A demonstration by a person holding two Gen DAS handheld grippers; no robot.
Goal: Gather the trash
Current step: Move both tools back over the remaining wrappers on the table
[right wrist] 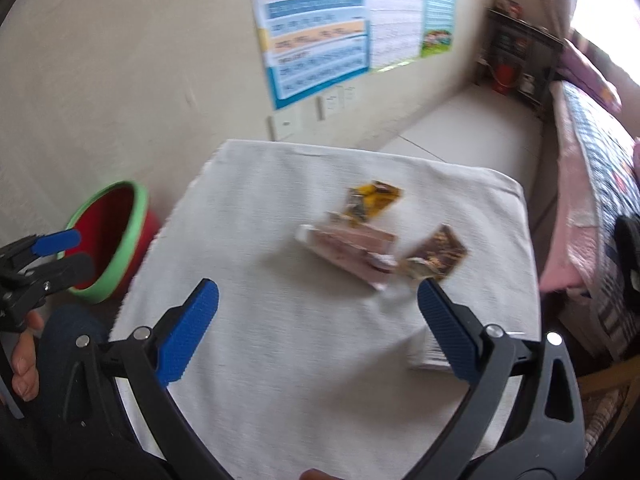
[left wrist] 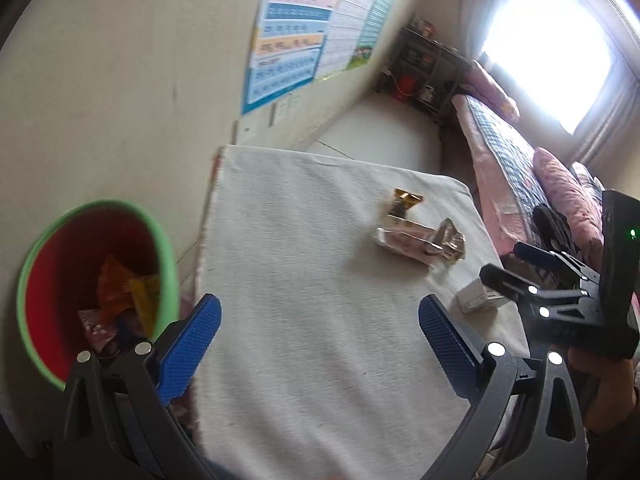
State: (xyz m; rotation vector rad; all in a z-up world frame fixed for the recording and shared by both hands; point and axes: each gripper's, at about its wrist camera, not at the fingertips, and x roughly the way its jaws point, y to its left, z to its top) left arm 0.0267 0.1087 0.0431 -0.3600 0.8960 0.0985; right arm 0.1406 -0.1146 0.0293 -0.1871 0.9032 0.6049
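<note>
A red bin with a green rim [left wrist: 96, 280] stands on the floor left of the white-clothed table [left wrist: 304, 280] and holds several wrappers [left wrist: 124, 300]. On the table lie a yellow wrapper [right wrist: 374, 198], a pink pack [right wrist: 352, 254], a brown wrapper [right wrist: 438, 254] and a small white box [left wrist: 478, 298]. My left gripper [left wrist: 320, 312] is open and empty over the table's near left side, next to the bin. My right gripper [right wrist: 318, 300] is open and empty over the near table, short of the wrappers; the box [right wrist: 430, 354] is partly hidden behind its right finger.
The wall with posters [right wrist: 320, 28] is behind the table. A bed with pink bedding [left wrist: 520, 168] runs along the right. A dark shelf [left wrist: 428, 68] stands in the far corner. The bin also shows in the right wrist view [right wrist: 116, 240].
</note>
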